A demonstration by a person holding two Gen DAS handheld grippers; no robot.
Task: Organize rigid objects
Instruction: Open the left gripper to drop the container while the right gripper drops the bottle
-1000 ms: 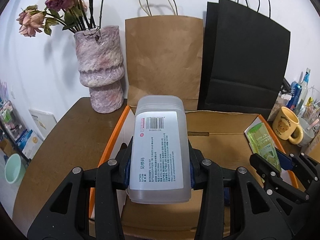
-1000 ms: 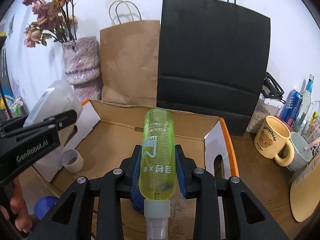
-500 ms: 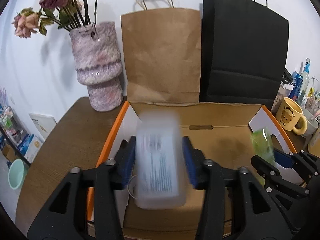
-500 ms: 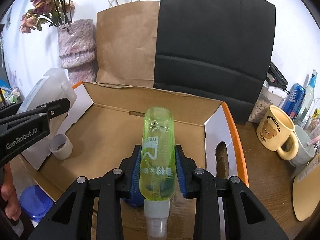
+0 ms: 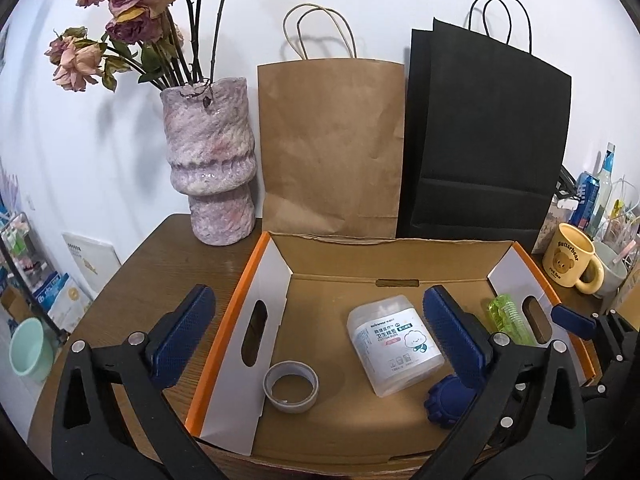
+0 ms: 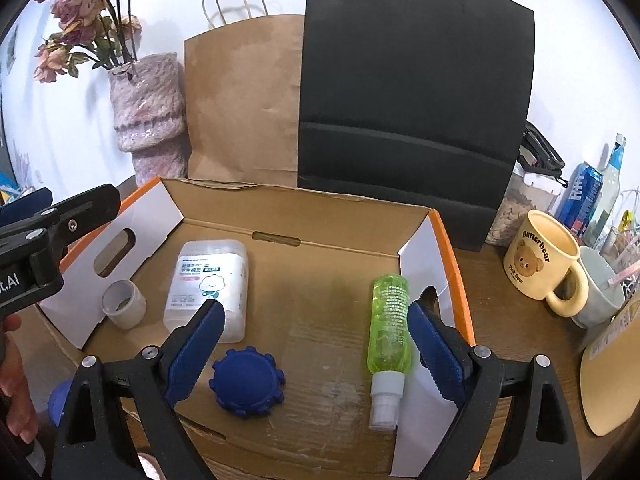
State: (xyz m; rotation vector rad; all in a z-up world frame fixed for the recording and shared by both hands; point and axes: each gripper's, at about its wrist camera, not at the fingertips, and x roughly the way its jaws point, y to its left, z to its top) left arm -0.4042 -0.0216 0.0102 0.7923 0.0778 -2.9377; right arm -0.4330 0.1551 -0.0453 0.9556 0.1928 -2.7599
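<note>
An open cardboard box point(image 5: 276, 276) point(image 6: 416, 256) with orange edges sits on the table. Inside lie a clear plastic container with a white label point(image 5: 394, 344) point(image 6: 210, 284), a green spray bottle point(image 6: 390, 324) point(image 5: 508, 314), a roll of tape point(image 5: 291, 386) point(image 6: 123, 304) and a blue gear-shaped lid point(image 6: 247, 382) point(image 5: 446, 400). My left gripper point(image 5: 320, 332) is open and empty above the box's left side. My right gripper point(image 6: 316, 344) is open and empty above the box's front, with the bottle just inside its right finger.
A pink vase with dried roses point(image 5: 212, 160), a brown paper bag point(image 5: 332, 148) and a black paper bag point(image 5: 484, 140) stand behind the box. A yellow bear mug point(image 6: 540, 264), a grey cup, a can and a bottle crowd the right of the table.
Both grippers have opened. The clear container dropped from the left gripper and the green bottle from the right; both now lie on the box floor.
</note>
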